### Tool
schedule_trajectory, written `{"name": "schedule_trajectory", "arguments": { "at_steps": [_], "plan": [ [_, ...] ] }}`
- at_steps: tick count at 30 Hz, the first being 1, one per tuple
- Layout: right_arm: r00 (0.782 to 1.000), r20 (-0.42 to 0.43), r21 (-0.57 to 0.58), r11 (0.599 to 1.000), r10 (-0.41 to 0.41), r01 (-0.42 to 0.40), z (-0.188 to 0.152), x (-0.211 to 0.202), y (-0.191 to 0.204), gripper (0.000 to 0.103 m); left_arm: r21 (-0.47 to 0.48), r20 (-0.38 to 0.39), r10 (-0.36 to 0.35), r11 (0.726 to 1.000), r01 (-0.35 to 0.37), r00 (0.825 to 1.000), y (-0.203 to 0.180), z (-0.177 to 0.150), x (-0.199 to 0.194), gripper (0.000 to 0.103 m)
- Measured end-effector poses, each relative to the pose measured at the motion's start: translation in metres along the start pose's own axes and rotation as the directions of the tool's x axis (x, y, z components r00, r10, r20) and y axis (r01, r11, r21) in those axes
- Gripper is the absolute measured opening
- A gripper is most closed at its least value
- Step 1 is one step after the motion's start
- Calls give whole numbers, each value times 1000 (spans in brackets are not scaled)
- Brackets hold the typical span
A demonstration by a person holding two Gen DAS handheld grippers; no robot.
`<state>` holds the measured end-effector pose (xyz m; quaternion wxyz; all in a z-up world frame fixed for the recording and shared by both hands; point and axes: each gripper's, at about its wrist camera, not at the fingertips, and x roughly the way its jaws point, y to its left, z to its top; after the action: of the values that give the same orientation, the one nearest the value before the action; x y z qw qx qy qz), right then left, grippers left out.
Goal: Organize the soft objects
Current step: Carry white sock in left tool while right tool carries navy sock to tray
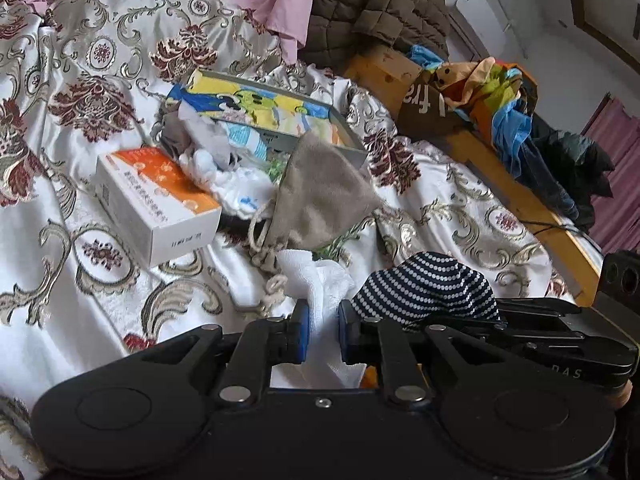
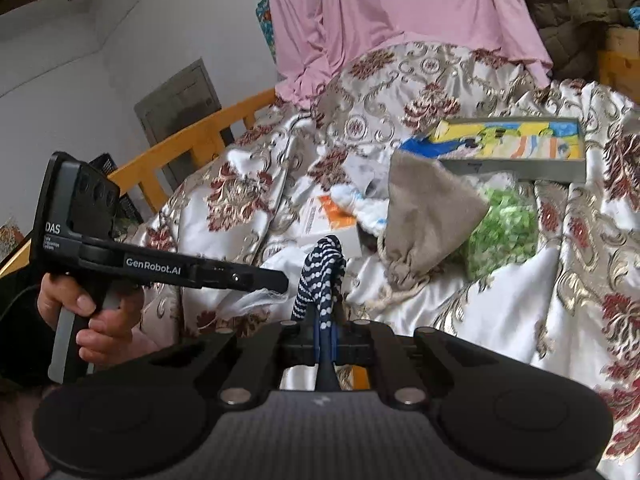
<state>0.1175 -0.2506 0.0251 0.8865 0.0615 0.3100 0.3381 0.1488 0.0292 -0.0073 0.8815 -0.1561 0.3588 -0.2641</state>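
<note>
My left gripper (image 1: 323,332) is shut on a white cloth (image 1: 320,280) above the patterned bedspread (image 1: 80,200). My right gripper (image 2: 326,340) is shut on a navy cloth with white dots (image 2: 320,276); this cloth also shows in the left wrist view (image 1: 428,284), just right of the white one. The left gripper shows in the right wrist view (image 2: 276,282) with a bit of white cloth at its tip. A grey drawstring pouch (image 1: 320,196) lies ahead, also in the right wrist view (image 2: 428,216). White socks (image 1: 240,184) lie piled by a colourful flat box (image 1: 272,112).
An orange and white carton (image 1: 156,200) sits at the left. A green patterned item (image 2: 504,228) lies beside the pouch. The wooden bed frame (image 1: 480,148) carries a pile of clothes (image 1: 512,112). Pink cloth (image 2: 400,12) and a brown quilted jacket (image 1: 380,12) hang behind.
</note>
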Motion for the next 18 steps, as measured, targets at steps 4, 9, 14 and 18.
{"name": "schedule_trajectory", "arguments": {
  "at_steps": [4,9,14,18],
  "plan": [
    [998,55,-34,999,-23,25,23,-5,-4,5,56,46,-9,998,6,999,-9,26,0,16],
    [989,116,-87,991,-89,100,75,2,-18,5,120,135,3,993,-19,991,-17,80,8,16],
    [973,151,-113,974,-177,194,133,38,-50,6,172,199,31,983,-66,979,-17,151,51,16],
    [956,171,-84,964,-237,254,171,74,-90,6,168,193,56,982,-89,980,-2,202,107,16]
  ]
}}
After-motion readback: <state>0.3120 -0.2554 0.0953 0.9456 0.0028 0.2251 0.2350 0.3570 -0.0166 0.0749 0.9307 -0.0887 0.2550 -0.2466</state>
